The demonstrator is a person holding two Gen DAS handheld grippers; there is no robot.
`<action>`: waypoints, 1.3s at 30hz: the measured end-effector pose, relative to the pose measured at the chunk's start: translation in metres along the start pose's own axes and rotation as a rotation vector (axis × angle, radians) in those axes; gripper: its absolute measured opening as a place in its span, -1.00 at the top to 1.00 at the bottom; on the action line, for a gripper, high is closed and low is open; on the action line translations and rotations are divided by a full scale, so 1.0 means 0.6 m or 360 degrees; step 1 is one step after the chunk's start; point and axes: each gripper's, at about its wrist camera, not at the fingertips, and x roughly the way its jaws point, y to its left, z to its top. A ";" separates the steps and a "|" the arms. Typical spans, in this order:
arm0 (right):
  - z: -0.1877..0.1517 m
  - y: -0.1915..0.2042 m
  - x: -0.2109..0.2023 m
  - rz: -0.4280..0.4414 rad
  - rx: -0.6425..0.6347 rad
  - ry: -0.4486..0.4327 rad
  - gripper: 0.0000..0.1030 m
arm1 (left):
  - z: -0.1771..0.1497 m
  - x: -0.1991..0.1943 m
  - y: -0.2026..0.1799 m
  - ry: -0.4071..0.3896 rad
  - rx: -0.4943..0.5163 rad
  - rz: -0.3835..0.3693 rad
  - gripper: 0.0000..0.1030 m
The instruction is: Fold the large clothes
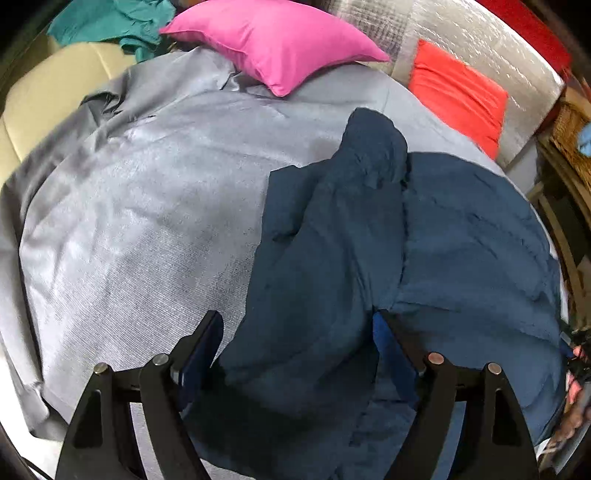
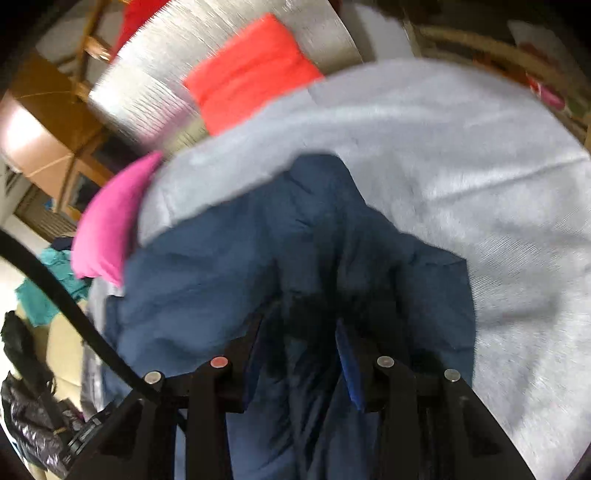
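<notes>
Lying bunched across a grey bedspread, the dark blue garment is only part-way to a fold. In the left wrist view its right part lies fairly flat at the right of the frame, while a thick rumpled band is heaped over it down the middle, reaching a rounded end at upper centre. No clean edges or squared shape show yet, so by my reading the smoothing and the main folds are still to do.

The left tongs stand wide at the bottom of that frame, astride the near end of the heaped cloth; their pads do not seem to press on it.

The right tongs, at the bottom centre of the right wrist view, are drawn in narrow with dark blue cloth bunched between the fingers, and appear to grip it, though blur and shadow make the contact hard to see.

Farther out, a pink pillow lies at the top of the left wrist frame, an orange-red cushion at upper right, and teal cloth at upper left.
</notes>
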 end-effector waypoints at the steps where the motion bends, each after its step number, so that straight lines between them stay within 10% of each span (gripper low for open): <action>1: 0.002 0.001 0.004 -0.0005 0.0012 0.0012 0.18 | 0.000 -0.001 -0.001 -0.0004 0.0017 0.0004 -0.62; 18: -0.156 0.062 -0.142 0.0184 -0.0350 -0.0201 0.05 | -0.049 -0.109 -0.028 -0.0454 0.0325 0.0175 -0.62; 39: -0.212 0.102 -0.052 0.0076 -0.0489 0.0048 -0.29 | -0.065 -0.115 -0.072 -0.0542 0.0494 0.0266 -0.62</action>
